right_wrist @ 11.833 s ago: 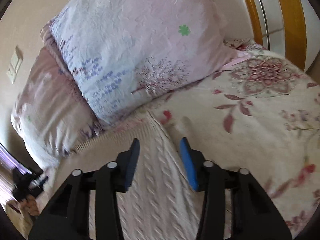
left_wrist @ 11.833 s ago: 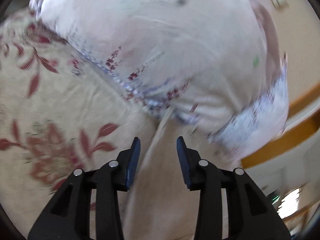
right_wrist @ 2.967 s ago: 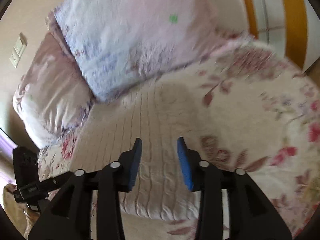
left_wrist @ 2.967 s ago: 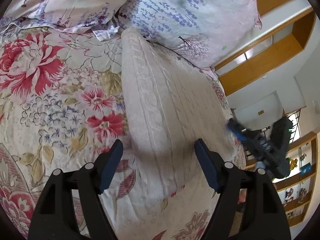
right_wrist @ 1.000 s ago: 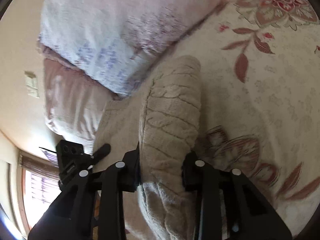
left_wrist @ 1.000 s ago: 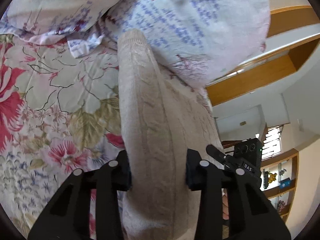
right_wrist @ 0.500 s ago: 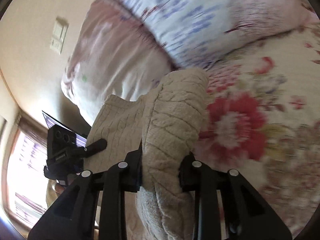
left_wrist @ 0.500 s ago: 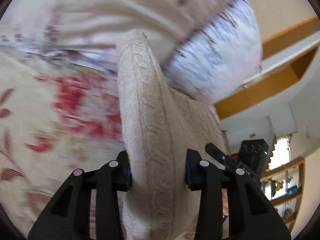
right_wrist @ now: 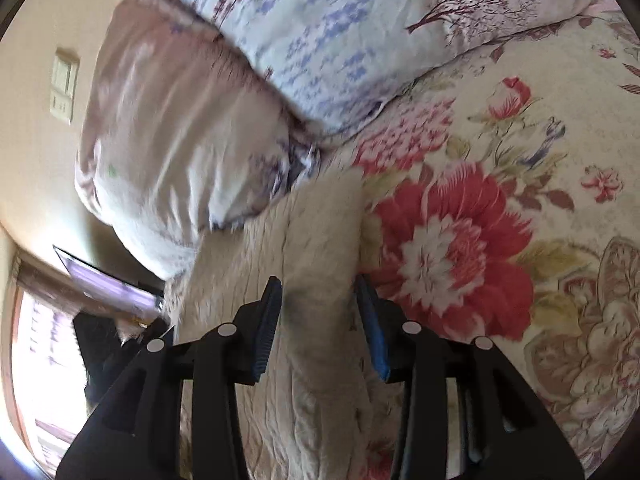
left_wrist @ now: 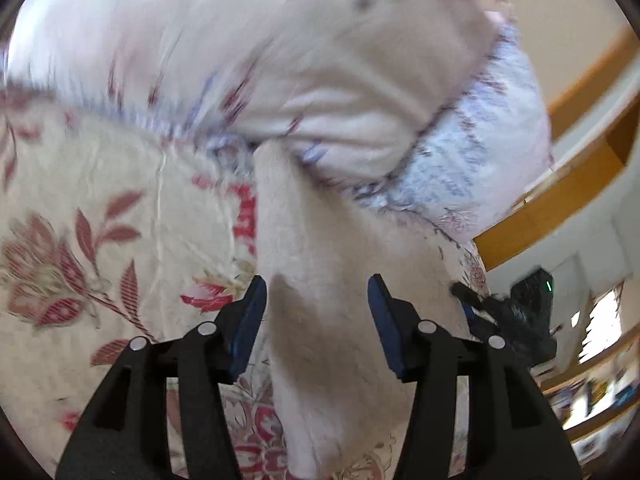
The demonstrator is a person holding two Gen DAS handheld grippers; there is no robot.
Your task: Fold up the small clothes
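A cream cable-knit sweater (left_wrist: 320, 256) lies as a long folded band on the floral bedspread (left_wrist: 100, 240), its far end against the pillows. My left gripper (left_wrist: 316, 308) straddles the band's near part. Its jaws are opening, and a gap shows beside the left pad. In the right wrist view the same sweater (right_wrist: 320, 240) runs between the fingers of my right gripper (right_wrist: 318, 312). Those jaws are opening too, and the knit sits loose between the blue pads. The picture is blurred in both views.
Two pillows lean at the head of the bed, a pale pink one (left_wrist: 280, 60) and a blue-flowered one (right_wrist: 340, 32). A wooden frame (left_wrist: 560, 188) runs at the right. A wall switch (right_wrist: 64, 84) and a bright window (right_wrist: 44, 360) are on the left.
Both grippers were shut on the raised sweater fold and carried it toward the pillows. Now the jaws stand wider, and the fold has sunk onto the bedspread.
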